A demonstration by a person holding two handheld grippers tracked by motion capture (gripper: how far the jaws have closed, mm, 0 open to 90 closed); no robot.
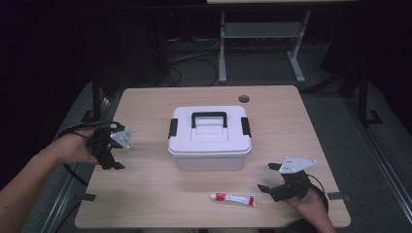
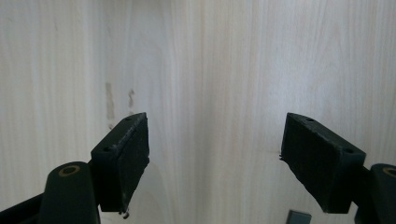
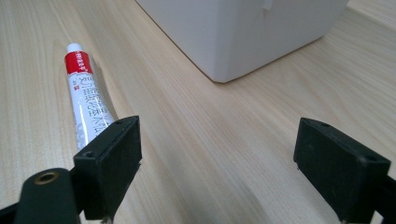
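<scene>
Left tongs (image 1: 112, 150) held above the pale wood-grain surface (image 1: 145, 194) at its left edge, jaws spread wide, nothing between them; bare wood beneath in the left gripper view. White rectangular plastic storage box (image 1: 210, 138) standing at the centre, lid on, black handle (image 1: 209, 118) lying flat, black side latches apparently down. Small white tube with red cap end and red lettering (image 1: 232, 198) lying flat near the front edge, just in front of the box, apart from it. Right tongs (image 1: 273, 177) low at front right, jaws spread, empty, close beside the tube's tail end. Judged as barely begun: nothing gripped, box unopened, tube not yet picked up; grasping, opening and stowing presumably all outstanding.
</scene>
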